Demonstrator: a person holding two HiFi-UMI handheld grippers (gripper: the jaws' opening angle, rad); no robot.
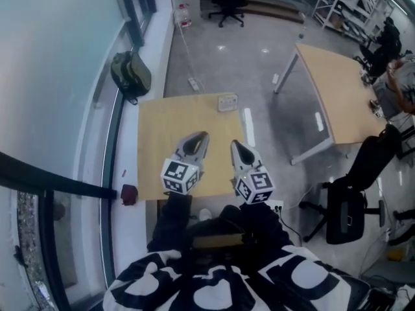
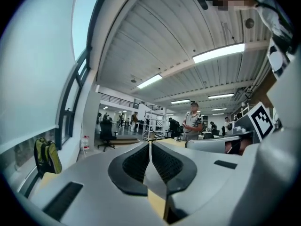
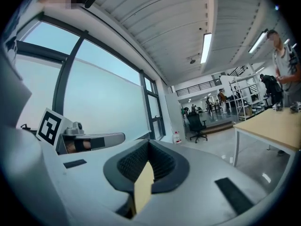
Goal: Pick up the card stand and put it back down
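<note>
The card stand [image 1: 227,102] is a small pale block at the far edge of the light wooden table [image 1: 162,128]. It shows only in the head view. My left gripper [image 1: 203,136] and right gripper [image 1: 235,144] hover side by side over the table's near half, well short of the stand, both pointing away from me. In the left gripper view the left gripper [image 2: 150,143] has its jaws pressed together with nothing between them. The right gripper [image 3: 149,143] in its own view is likewise shut and empty. Both look out level across the room, so neither gripper view shows the stand.
A green backpack [image 1: 131,75] lies by the window at the left. A small red object [image 1: 128,194] sits on the sill. A second table [image 1: 340,96] and a black office chair [image 1: 345,214] stand at the right. A power strip [image 1: 193,83] lies on the floor. People stand far off.
</note>
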